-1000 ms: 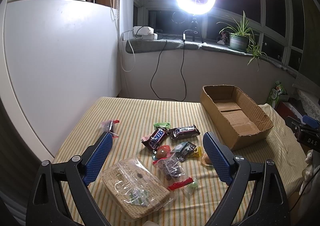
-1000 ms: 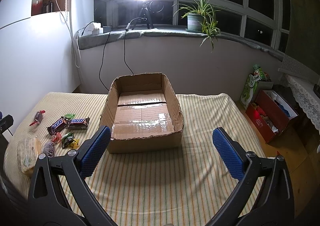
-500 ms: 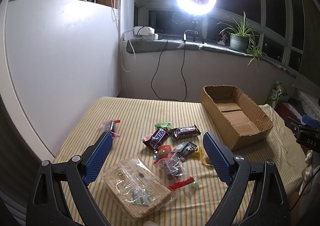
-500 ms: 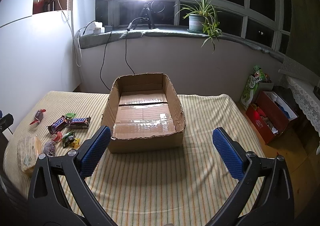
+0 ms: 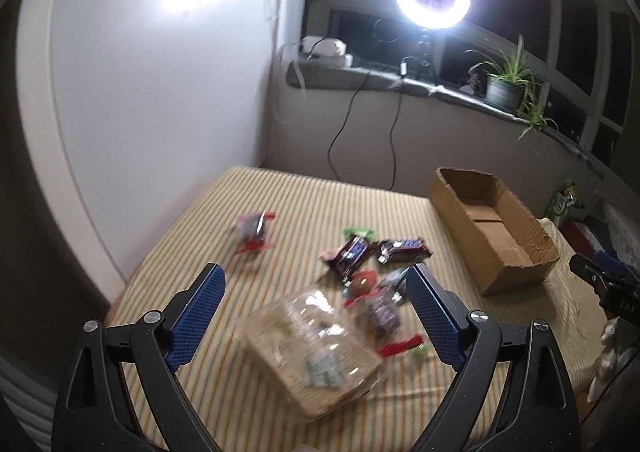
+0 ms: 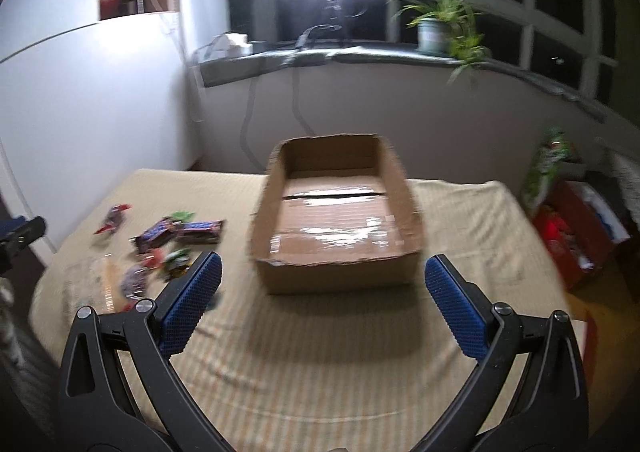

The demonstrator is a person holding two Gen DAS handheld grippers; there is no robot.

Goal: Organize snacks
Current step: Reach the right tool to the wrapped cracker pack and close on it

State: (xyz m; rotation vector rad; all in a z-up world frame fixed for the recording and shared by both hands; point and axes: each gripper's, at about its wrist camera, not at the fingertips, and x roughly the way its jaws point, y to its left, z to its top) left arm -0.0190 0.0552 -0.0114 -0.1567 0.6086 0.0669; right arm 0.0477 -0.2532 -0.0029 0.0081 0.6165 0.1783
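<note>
The left tool [image 5: 314, 310], jaws spread wide, hangs over a clear cracker bag [image 5: 316, 352] on a striped worktop [image 5: 304, 208]; blurred chocolate bars [image 5: 352, 254] lie beyond, an open cardboard box [image 5: 496, 232] alongside.

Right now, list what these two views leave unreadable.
- Left wrist view: motion blur smears the clear cracker packet and the wrapped candies; labels unreadable.
- Right wrist view: the left finger covers part of the snack pile.
- Cardboard box: near wall hides the front floor strip.
</note>
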